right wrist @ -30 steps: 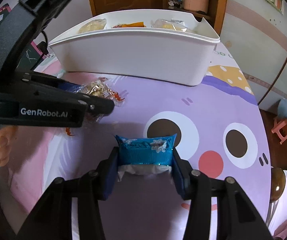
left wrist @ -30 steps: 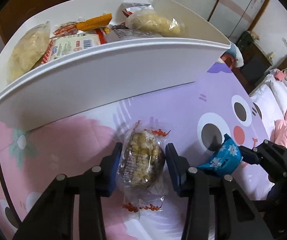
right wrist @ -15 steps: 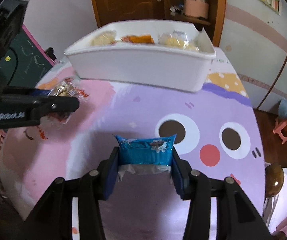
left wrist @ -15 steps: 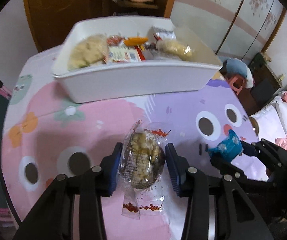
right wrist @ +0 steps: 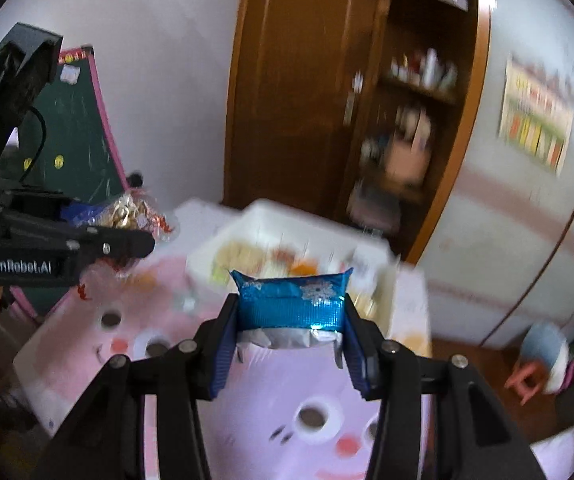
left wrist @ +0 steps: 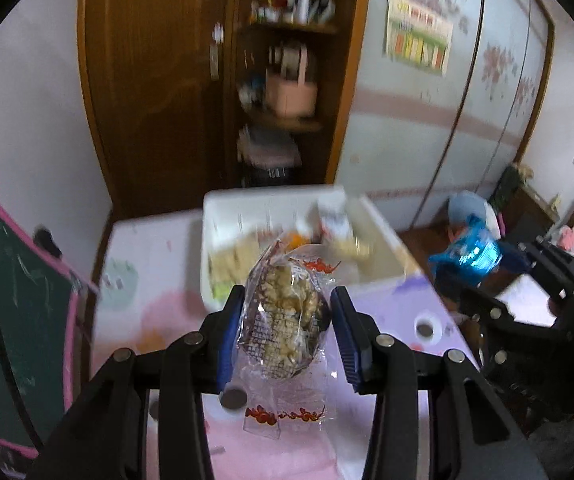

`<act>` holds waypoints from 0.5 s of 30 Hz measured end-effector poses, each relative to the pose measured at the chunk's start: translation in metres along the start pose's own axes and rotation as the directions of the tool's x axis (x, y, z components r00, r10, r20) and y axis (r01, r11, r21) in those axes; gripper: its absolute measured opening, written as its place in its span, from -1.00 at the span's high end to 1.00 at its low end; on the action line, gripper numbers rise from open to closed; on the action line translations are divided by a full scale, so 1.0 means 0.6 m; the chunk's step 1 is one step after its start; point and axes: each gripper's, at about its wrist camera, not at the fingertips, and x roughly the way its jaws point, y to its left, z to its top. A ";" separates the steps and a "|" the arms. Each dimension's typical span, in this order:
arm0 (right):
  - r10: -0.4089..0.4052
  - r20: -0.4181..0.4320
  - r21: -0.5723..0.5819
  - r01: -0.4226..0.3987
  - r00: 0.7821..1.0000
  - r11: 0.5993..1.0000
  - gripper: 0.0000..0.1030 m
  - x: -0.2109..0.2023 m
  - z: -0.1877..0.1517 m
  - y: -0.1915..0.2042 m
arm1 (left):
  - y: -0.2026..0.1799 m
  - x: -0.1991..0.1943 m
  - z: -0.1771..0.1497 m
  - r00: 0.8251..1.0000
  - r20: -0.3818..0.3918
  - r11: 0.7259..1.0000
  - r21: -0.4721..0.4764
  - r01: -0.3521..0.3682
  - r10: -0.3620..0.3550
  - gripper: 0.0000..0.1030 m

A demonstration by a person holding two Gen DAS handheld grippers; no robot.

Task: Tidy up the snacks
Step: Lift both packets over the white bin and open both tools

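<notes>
The left gripper (left wrist: 285, 322) is clamped on one clear-wrapped puffed-grain snack (left wrist: 283, 320), its two blue pads (left wrist: 227, 340) pressing the packet's sides, with the crimped red-printed end of the wrapper hanging below the jaws. The right gripper (right wrist: 291, 322) is closed on one shiny blue packet (right wrist: 291, 300), held crosswise between its two pads, the silver seam of the packet showing underneath. Both packets are held in the air above the table, clear of its surface.

Past the fingers sits one white bin (left wrist: 223, 216) on the table's far side, holding several snacks; the blur makes an exact count impossible, though yellowish, orange and white packets show inside it. The table wears one cloth (right wrist: 271, 392) printed in pink and purple with cartoon faces.

From the left camera the right gripper and its blue packet appear to the right of the bin. From the right camera the left gripper appears at the left edge, carrying its snack.

Behind the table stand one brown wooden cupboard (left wrist: 155, 80) with cluttered shelves and one green chalkboard (right wrist: 75, 128) with a pink frame.
</notes>
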 end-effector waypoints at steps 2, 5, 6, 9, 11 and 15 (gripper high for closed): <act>-0.035 0.054 -0.022 0.036 0.998 0.999 0.07 -0.011 0.043 -0.010 | -0.003 -0.015 0.032 0.999 0.043 1.000 0.012 -0.014 0.014 0.20; -0.075 0.111 -0.033 0.079 0.991 0.996 0.07 -0.013 0.100 -0.026 | -0.006 -0.021 0.079 0.996 0.086 0.999 0.022 -0.037 0.035 0.20; -0.084 0.126 -0.030 0.088 0.988 0.996 0.07 -0.011 0.119 -0.032 | -0.006 -0.015 0.097 0.995 0.094 0.999 0.022 -0.043 0.040 0.20; -0.105 0.143 -0.025 0.110 0.984 0.994 0.07 0.011 0.157 -0.043 | -0.005 0.013 0.134 0.993 0.102 0.998 0.010 -0.062 0.060 0.20; -0.123 0.144 -0.020 0.127 0.982 0.992 0.07 0.031 0.172 -0.049 | 0.001 0.042 0.153 0.993 0.095 0.997 -0.008 -0.072 0.072 0.20; -0.125 0.089 -0.005 0.126 0.988 0.992 0.07 0.106 0.179 -0.059 | 0.017 0.120 0.175 0.994 0.060 0.995 -0.042 -0.086 0.088 0.20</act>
